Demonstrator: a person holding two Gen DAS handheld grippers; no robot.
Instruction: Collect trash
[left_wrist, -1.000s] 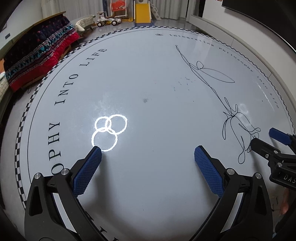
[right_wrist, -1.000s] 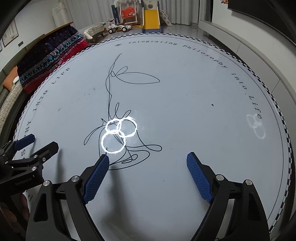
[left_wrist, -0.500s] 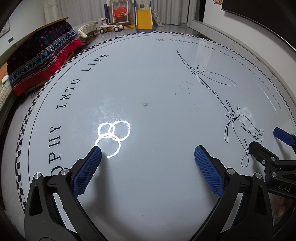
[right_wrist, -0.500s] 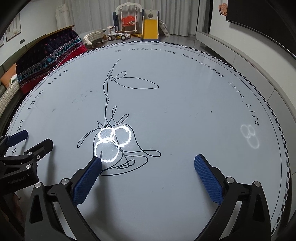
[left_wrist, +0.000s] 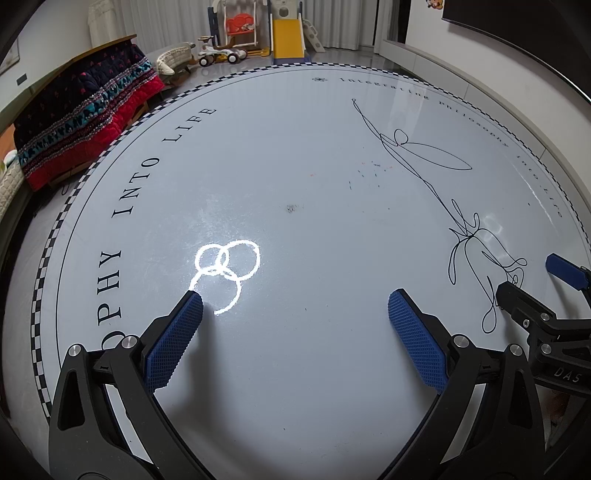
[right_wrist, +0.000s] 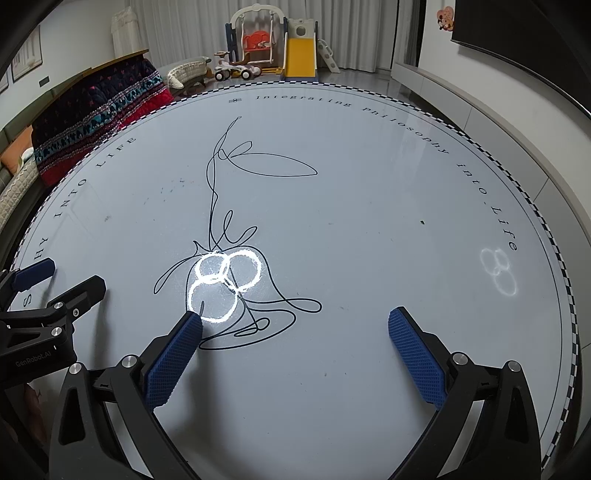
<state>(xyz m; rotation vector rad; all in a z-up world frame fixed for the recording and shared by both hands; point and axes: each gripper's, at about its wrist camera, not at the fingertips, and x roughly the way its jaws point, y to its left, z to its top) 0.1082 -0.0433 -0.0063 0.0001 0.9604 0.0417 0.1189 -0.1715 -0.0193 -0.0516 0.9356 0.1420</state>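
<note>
A small dark speck (left_wrist: 291, 208) lies alone near the middle of the round white surface (left_wrist: 295, 369), too tiny to tell what it is. Further off to its right sits a loose scatter of tiny coloured flecks (left_wrist: 369, 171), reddish and bluish, flat on the surface. From the right gripper's view, another small dark fleck (right_wrist: 422, 222) lies well apart towards the right rim.

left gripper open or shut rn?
Open. In its own wrist view the left gripper has both blue fingers spread wide, with only bare mat between them.
</note>
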